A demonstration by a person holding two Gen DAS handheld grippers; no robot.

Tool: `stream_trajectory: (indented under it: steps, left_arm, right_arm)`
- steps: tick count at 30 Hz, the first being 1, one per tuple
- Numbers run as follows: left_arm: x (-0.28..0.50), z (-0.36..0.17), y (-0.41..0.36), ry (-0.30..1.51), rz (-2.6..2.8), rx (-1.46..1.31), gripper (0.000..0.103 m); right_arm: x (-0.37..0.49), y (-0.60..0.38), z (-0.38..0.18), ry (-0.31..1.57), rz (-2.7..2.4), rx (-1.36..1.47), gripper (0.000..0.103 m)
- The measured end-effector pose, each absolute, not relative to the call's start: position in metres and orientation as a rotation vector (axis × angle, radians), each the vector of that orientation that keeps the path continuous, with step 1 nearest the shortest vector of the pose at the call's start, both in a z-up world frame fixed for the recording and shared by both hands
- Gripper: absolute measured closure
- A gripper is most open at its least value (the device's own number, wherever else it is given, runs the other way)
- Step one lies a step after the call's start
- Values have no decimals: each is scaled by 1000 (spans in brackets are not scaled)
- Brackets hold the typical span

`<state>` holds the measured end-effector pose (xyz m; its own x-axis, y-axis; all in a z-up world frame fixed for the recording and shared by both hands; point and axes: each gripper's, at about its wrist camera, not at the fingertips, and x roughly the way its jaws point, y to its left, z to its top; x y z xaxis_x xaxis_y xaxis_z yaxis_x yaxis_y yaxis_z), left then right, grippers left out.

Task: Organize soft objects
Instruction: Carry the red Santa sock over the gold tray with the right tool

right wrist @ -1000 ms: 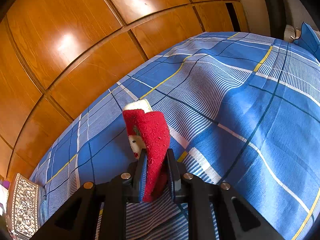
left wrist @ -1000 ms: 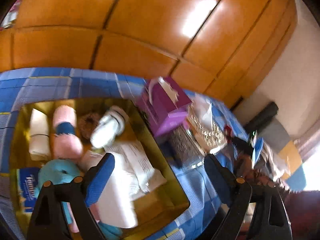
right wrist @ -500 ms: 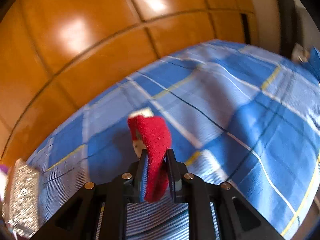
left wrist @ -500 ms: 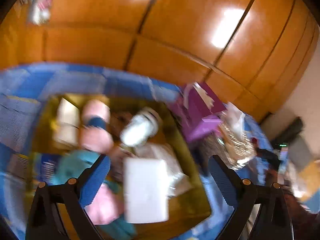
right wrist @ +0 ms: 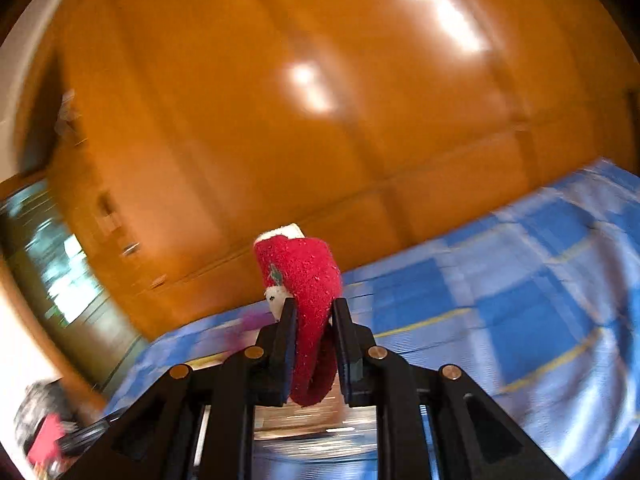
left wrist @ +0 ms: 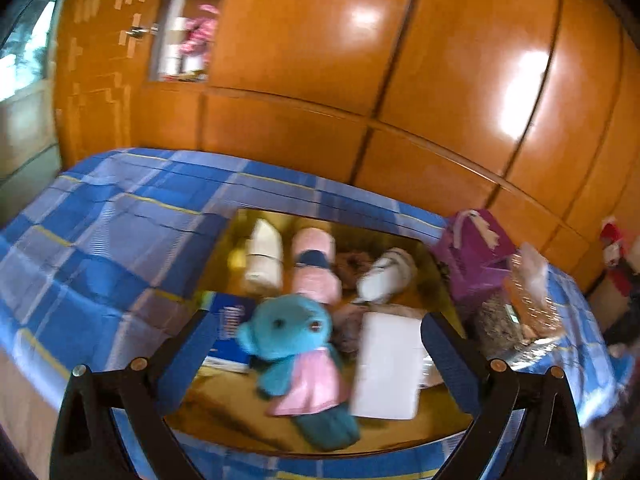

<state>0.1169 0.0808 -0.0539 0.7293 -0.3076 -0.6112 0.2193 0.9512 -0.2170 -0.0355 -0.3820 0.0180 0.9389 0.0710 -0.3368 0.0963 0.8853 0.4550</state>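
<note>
A shallow gold tray [left wrist: 224, 252] lies on the blue plaid bedspread [left wrist: 100, 240]. It holds a white roll [left wrist: 264, 256], a pink roll with a blue band [left wrist: 314, 268], a white bundle [left wrist: 386, 276], a blue tissue pack [left wrist: 232, 332], a flat white pack [left wrist: 388, 368] and a teal plush bear in a pink dress [left wrist: 296, 340]. My left gripper [left wrist: 320, 320] hovers over the tray, jaws opening wide, its pads touching nothing. My right gripper [right wrist: 314, 306] is shut on a fuzzy red sock with a white cuff [right wrist: 304, 264], held up above the bed.
A purple tissue box [left wrist: 476, 248] and a silver patterned box [left wrist: 500, 320] stand right of the tray. Orange wooden wardrobe doors [left wrist: 360, 60] run behind the bed. A window shows at the far left. Dark clutter [right wrist: 44, 432] sits low left in the right wrist view.
The left view has swung left, so the tray sits centred and the plush bear lies between the wide fingers. My right gripper has risen and turned left with the sock.
</note>
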Motion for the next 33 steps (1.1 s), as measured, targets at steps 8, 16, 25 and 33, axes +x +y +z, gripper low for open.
stream_trajectory:
  steps: [8,16,25,33]
  left_arm:
    - [103,-50,103,650,-120,-90,0]
    - [99,-56,113,681,-51,-100,0]
    - [105,-59,112,712,45,-41,0]
    - [109,-62,109,743,80,5,0]
  right_arm:
    - [43,-248,15,524,301,371,87]
    - [128,-167,-31,721,310,283,87]
    - [171,-142,-74,834,215,203,86]
    - [196,-138,-95,883,149,198,85]
